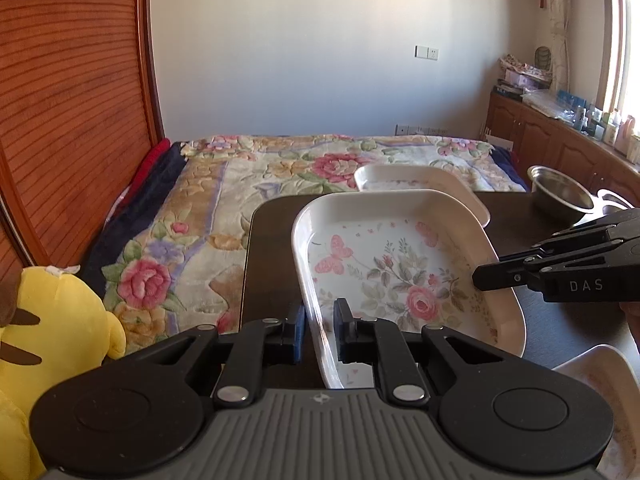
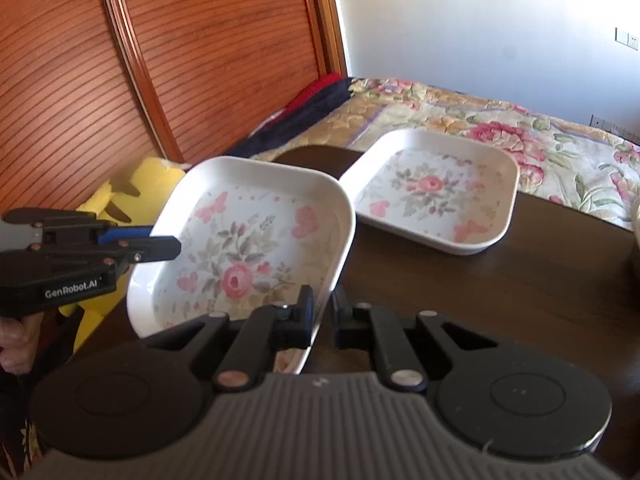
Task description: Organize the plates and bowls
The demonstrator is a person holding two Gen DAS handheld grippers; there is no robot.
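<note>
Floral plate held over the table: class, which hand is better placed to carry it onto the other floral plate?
Probably both: left tool and right tool each clamp opposite rims of the lifted floral plate. The right sits nearer the second plate, so it may lead.

Near rim of the held floral plate behind the gripper body.

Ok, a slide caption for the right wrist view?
Both grippers clamp the near floral plate by opposite rims.
</note>
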